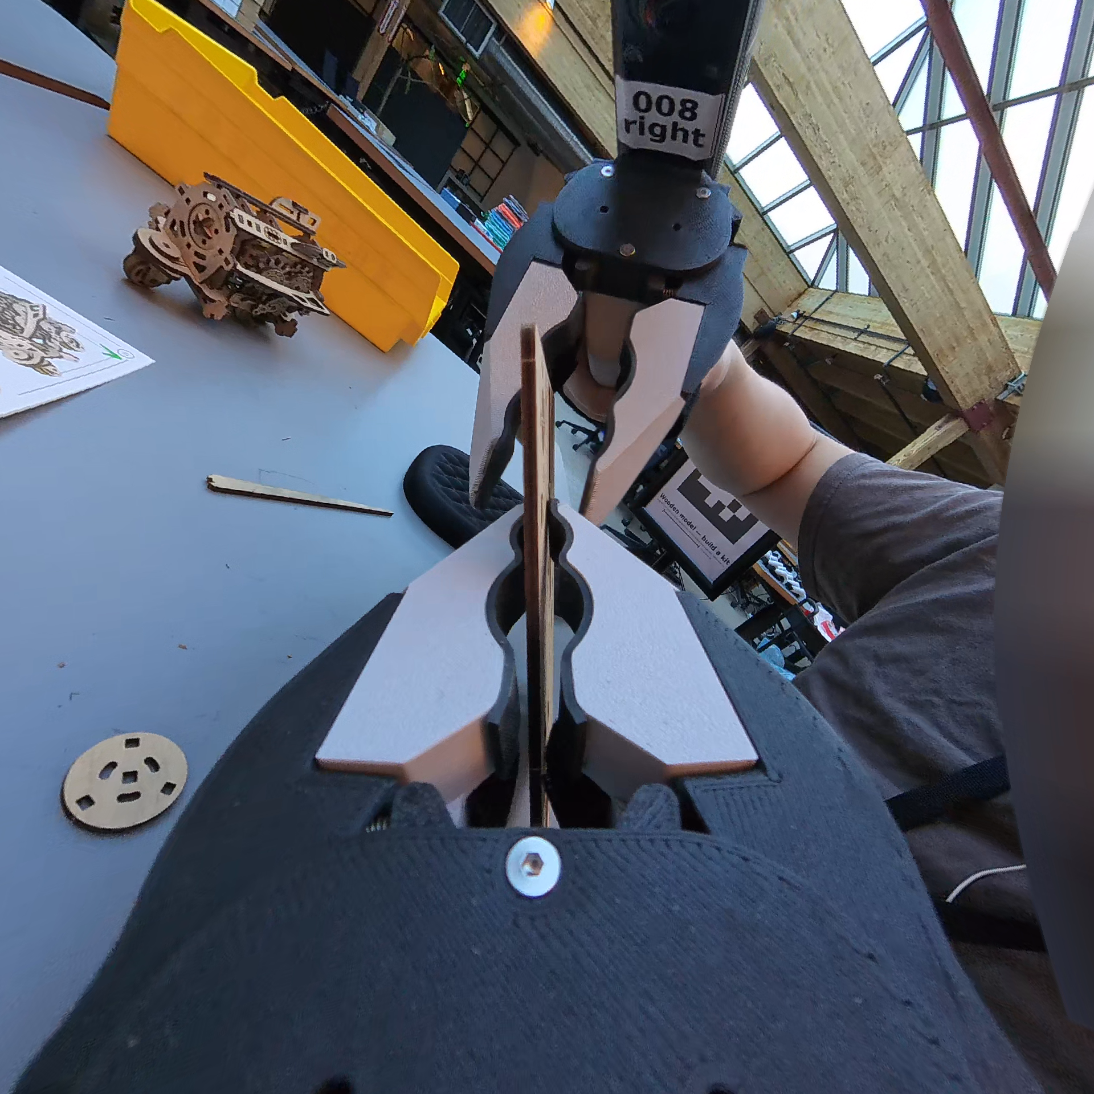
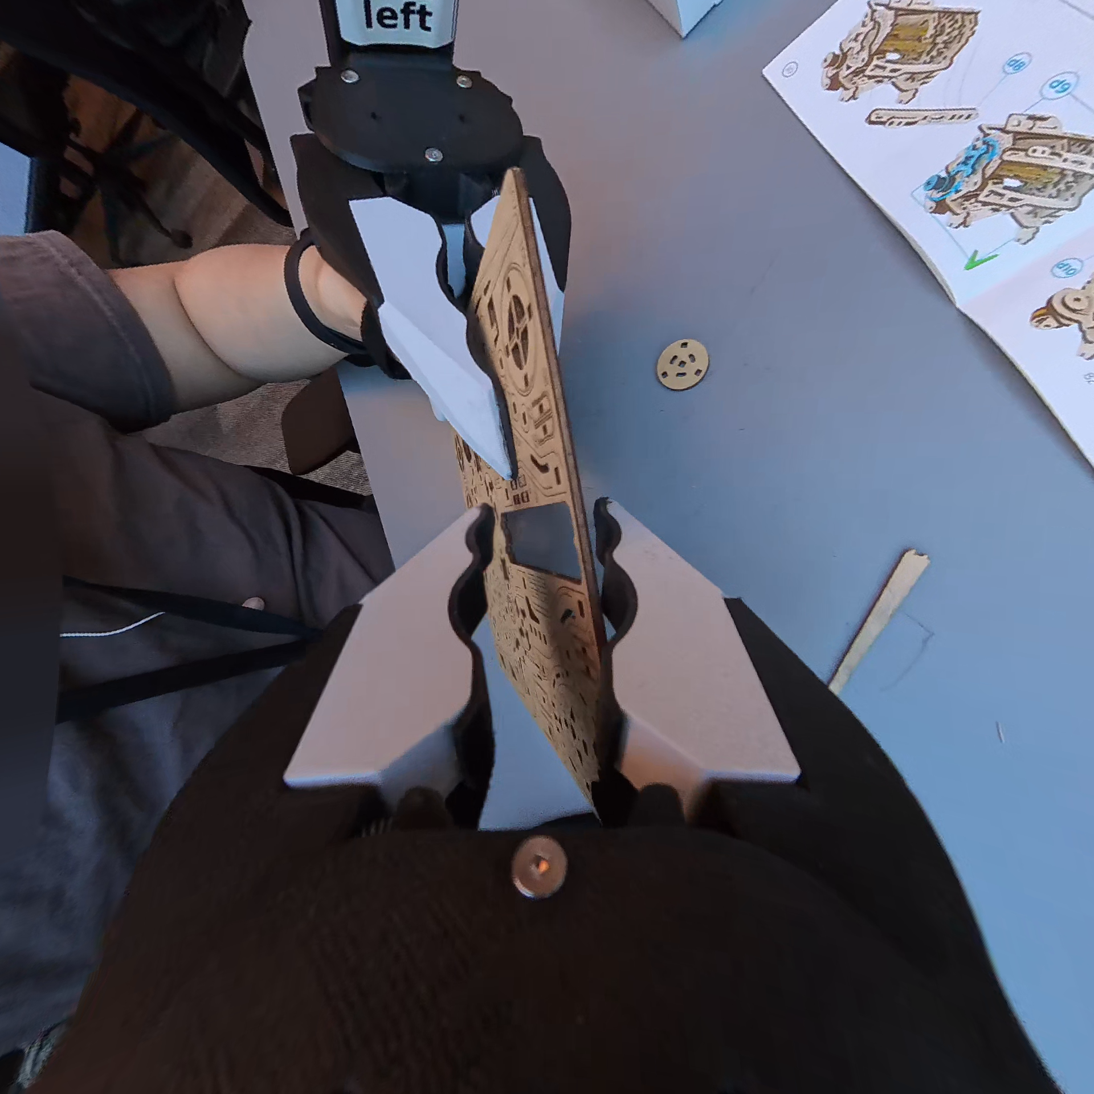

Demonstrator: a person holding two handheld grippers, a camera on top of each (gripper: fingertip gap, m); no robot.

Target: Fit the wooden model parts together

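The left gripper (image 1: 537, 521) is seen with its jaws drawn in close, clamped from both sides. In the right wrist view it (image 2: 521, 379) is angled downward, its fingers (image 2: 450, 385) pale on the inner faces. A bare left forearm (image 2: 237, 319) with a dark sleeve is seen behind it, a black strap looped at the wrist. The right gripper (image 2: 541, 521) is held opposite, tip to tip, its jaws spread apart. In the left wrist view it (image 1: 533, 491) is pointed down from above, a bare right forearm (image 1: 763, 426) bent behind it.
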